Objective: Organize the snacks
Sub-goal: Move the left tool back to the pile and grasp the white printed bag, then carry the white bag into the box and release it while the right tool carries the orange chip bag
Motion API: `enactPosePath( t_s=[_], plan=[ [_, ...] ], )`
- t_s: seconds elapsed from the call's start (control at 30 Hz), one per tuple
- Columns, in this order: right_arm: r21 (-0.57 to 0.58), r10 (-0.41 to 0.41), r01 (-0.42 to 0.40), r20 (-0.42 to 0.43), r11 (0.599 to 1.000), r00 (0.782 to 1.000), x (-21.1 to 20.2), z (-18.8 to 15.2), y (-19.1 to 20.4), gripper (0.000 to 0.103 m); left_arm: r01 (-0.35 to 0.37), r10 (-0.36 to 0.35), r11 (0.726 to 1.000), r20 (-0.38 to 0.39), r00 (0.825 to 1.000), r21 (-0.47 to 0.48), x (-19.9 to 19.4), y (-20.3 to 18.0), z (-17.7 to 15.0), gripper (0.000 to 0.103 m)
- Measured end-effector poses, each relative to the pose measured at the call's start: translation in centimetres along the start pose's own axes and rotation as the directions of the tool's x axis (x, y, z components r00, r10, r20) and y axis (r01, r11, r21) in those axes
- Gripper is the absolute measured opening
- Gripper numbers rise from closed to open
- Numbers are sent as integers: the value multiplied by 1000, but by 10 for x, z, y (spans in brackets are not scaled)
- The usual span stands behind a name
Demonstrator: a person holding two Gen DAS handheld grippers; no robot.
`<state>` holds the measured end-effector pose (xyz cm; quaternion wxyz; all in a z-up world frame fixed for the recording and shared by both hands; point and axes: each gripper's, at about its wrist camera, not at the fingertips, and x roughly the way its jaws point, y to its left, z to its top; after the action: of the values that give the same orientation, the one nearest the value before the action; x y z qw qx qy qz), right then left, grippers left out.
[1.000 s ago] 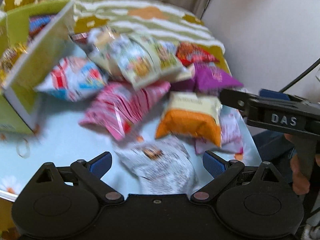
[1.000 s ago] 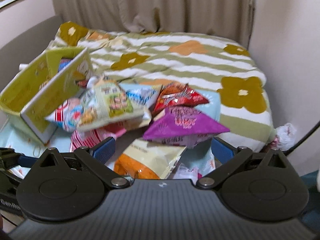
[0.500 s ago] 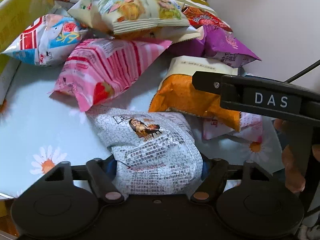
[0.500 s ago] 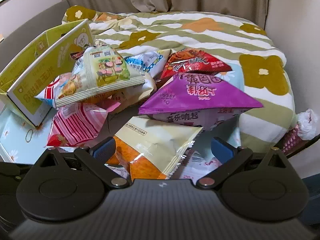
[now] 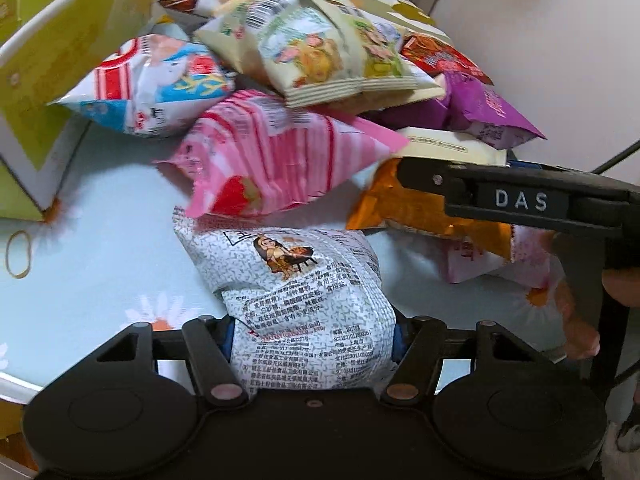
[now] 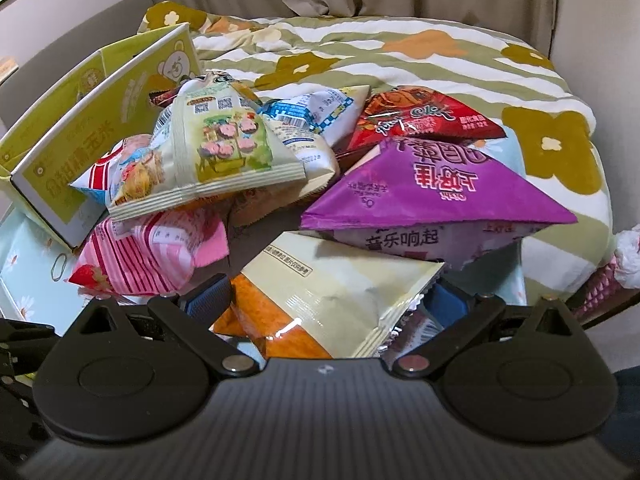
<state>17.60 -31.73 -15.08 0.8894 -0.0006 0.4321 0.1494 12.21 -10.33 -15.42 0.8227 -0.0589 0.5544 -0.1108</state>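
A pile of snack bags lies on a light blue flowered table [image 5: 100, 272]. My left gripper [image 5: 312, 336] is shut on the near end of a white-grey printed bag [image 5: 288, 276], squeezing it. My right gripper [image 6: 328, 304] is open around the near end of an orange and cream bag [image 6: 320, 292], which also shows in the left wrist view [image 5: 408, 208]; its blue pads [image 6: 210, 298] stand on either side of the bag. A pink striped bag [image 5: 280, 160] [image 6: 152, 252], a purple bag [image 6: 432, 192] and a green bag [image 6: 216, 148] lie behind.
An open yellow-green cardboard box [image 6: 92, 120] [image 5: 52, 60] stands at the left of the pile. A red bag [image 6: 416, 120] and a red-white-blue bag [image 5: 152, 84] lie in the pile. A flowered striped bed cover [image 6: 400, 52] is behind. A rubber band [image 5: 18, 254] lies on the table.
My left gripper moved forward onto the white-grey bag and closed on it. My right gripper moved forward and down, so the orange and cream bag now lies between its fingers.
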Motion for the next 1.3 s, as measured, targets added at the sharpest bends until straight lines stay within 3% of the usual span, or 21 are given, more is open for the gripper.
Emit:
enactPosePath(
  t_s=[0.43,0.8,1.3],
  plan=[
    [-146,11,-7,31,989,999,5,-5,23,103,-30,31,999,32,999,-23,-11,18,-4,67],
    [-73,62,-59,44,996,997,-6,-13,22,82,-29,31,999,54,998,-30,-20,19,-8,66],
    [11,30,-31,92,999,995,-61,-21,22,81,-22,29,998,124,992,-64,-71,27,-17,66]
  ],
)
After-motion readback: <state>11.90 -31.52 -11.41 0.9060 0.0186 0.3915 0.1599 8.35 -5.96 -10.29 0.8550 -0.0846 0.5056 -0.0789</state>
